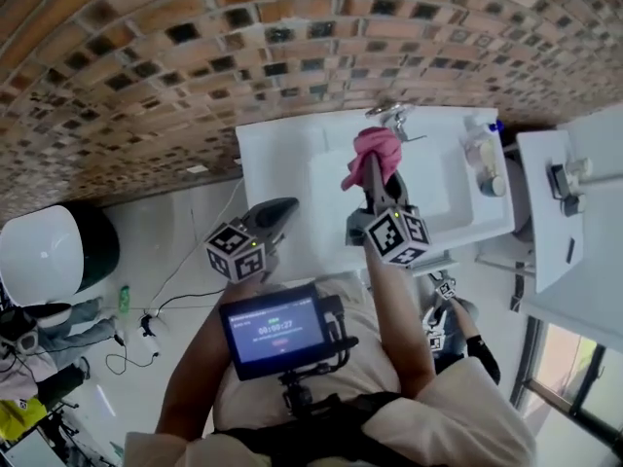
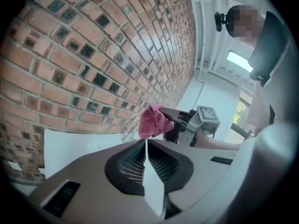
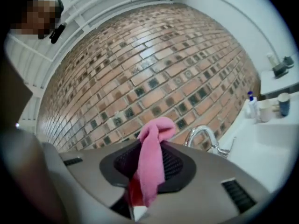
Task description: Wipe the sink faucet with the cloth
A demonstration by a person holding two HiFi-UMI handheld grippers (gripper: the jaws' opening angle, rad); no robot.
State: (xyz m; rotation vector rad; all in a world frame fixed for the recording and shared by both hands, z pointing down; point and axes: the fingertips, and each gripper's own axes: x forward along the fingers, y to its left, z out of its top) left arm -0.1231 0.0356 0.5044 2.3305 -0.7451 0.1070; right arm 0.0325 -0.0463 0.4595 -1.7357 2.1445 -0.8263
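The right gripper (image 3: 150, 146) clamps a crumpled pink cloth (image 3: 152, 167) between its jaws, the fabric bunched above the tips and draped down over them; the cloth sits just in front of the curved chrome faucet (image 1: 394, 117), and contact cannot be told; the left gripper (image 2: 145, 146), jaws pressed together on nothing, hovers left of the faucet over the white ceramic sink (image 1: 263, 154); a white blue-capped bottle (image 1: 480, 146) stands right of the faucet.

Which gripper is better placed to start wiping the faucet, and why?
Right. The right gripper holds the pink cloth close to the faucet. The left gripper is shut on nothing and sits further off to the side.
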